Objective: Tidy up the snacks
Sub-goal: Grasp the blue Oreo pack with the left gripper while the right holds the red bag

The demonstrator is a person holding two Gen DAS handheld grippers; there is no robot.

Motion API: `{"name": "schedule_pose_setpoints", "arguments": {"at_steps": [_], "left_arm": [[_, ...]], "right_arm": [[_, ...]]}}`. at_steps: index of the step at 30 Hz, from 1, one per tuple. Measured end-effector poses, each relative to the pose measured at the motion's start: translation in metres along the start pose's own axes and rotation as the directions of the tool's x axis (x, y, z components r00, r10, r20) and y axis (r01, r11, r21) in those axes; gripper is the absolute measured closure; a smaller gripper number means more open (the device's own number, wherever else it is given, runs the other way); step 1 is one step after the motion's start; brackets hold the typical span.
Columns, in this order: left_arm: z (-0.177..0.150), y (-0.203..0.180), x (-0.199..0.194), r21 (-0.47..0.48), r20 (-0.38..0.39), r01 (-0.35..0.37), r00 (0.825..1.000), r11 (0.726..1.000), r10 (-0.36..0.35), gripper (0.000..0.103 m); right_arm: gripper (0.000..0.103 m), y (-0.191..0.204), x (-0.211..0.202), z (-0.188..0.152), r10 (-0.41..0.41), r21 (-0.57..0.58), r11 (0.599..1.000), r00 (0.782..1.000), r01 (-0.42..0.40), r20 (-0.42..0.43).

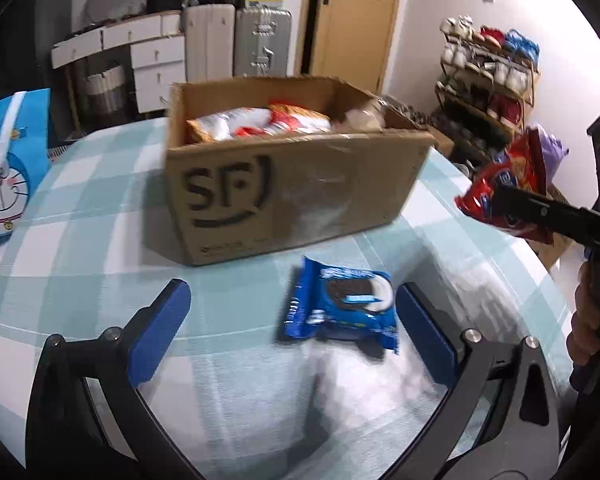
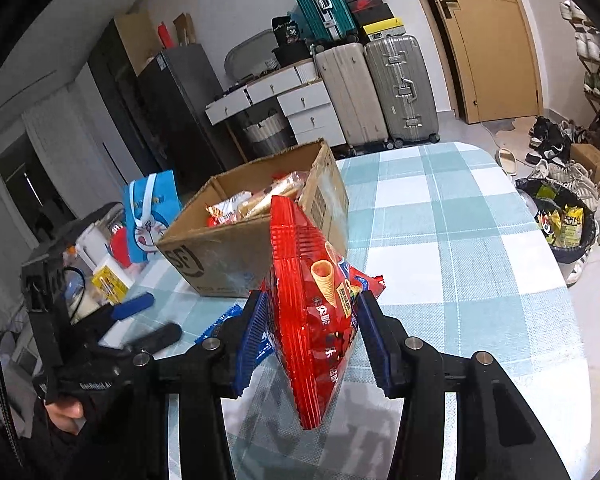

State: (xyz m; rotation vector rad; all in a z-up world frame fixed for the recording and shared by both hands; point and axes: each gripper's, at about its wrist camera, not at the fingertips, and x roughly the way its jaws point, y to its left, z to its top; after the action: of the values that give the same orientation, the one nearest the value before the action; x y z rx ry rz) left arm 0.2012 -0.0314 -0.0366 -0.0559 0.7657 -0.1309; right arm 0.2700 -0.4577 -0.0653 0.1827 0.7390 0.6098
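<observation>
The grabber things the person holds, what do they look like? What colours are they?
Each one is black with two fingers. The left gripper has smooth blue pads and round silver bolts. The right gripper has blue pads too, ridged along the edges. White lettering, too blurred to read, marks the left gripper's black body where the hand grips it.

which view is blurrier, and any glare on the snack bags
Left wrist view: motion-smeared, box lettering and blue cookie pack soft. Right wrist view: sharper; glossy highlights streak the red bag in the right gripper; fisheye bends the table edge.
</observation>
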Motion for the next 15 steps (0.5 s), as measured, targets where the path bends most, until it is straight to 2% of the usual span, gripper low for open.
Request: {"name": "schedule_pose_setpoints", "arguments": {"at_steps": [2,8,15], "left_arm": [[0.000,-0.009,0.008,0.012,-0.034,0.018,0.999,1.000,-0.017,0.001],[-0.001,-0.026,0.029,0.037,-0.096,0.010,0.995,0.999,-0.007,0.001],[-0.004,-0.031,0.049,0.041,-0.137,0.013,0.991,0.999,-0.007,0.001]], "right_arm": [[0.056,-0.002,-0.002,-0.001,0.005,0.006,1.000,1.000,-0.005,0.001],[0.056,-0.008,-0.005,-0.002,0.012,0.020,1.000,1.000,-0.012,-0.006],[0.056,-0.008,-0.008,0.001,0.018,0.021,1.000,1.000,-0.018,0.000]]}}
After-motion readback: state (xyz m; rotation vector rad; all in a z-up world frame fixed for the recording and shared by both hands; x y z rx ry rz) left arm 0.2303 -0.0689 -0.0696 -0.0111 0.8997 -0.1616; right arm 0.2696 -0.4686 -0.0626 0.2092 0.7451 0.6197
